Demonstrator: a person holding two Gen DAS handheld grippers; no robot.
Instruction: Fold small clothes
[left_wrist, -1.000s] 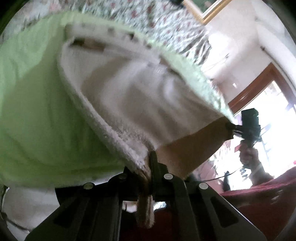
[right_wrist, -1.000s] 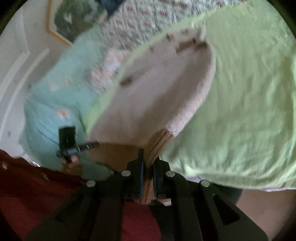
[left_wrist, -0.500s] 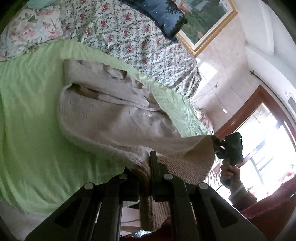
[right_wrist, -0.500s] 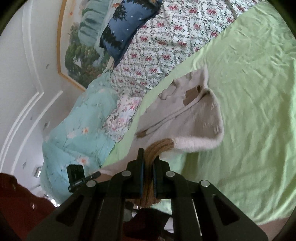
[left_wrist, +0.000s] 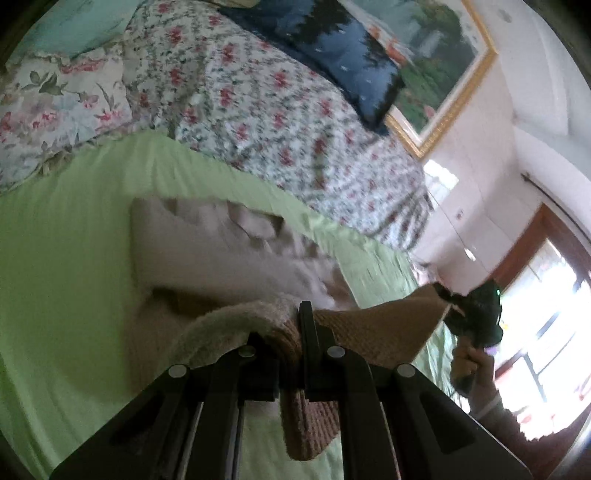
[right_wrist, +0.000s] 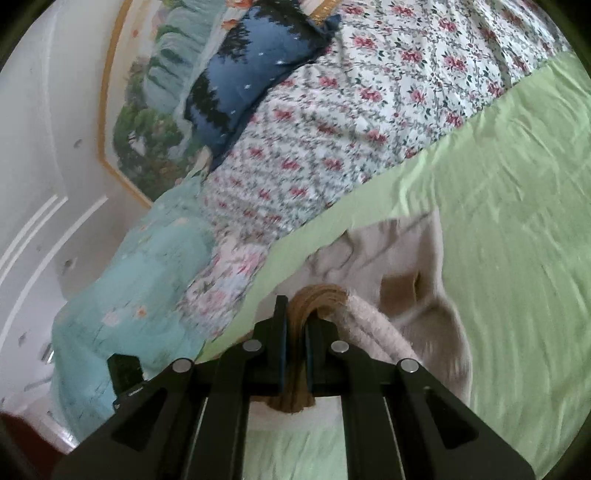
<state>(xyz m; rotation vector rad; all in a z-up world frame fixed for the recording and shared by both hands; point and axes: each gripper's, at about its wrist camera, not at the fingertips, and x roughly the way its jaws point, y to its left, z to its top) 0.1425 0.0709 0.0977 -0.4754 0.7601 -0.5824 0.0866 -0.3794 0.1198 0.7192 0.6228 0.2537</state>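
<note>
1. The beige knit garment (left_wrist: 229, 258) lies partly on the green sheet (left_wrist: 66, 258) of a bed, its near ribbed edge lifted off the sheet and stretched between the two grippers.
2. The left gripper (left_wrist: 295, 332) is clamped on one corner of that ribbed hem; the right gripper (right_wrist: 295, 325) is pinched tight on a bunched fold of the other corner (several layers show between its jaws).
3. It looks soft, limp and light, with a fleecy lining that should grip rather than slide; it will likely sag in the middle unless the hem is kept taut.
4. The thick hem corners seem the best hold, since thinner cloth could slip out or stretch.
5. The sheet is smooth with slight wrinkles and probably gives under pressure, so creases will not press sharply.
6. Beyond lie a floral quilt (right_wrist: 369, 110), a dark blue pillow (right_wrist: 251, 74), a turquoise blanket (right_wrist: 129, 295), a framed landscape painting (left_wrist: 424, 55) and a bright window (left_wrist: 546, 314).
</note>
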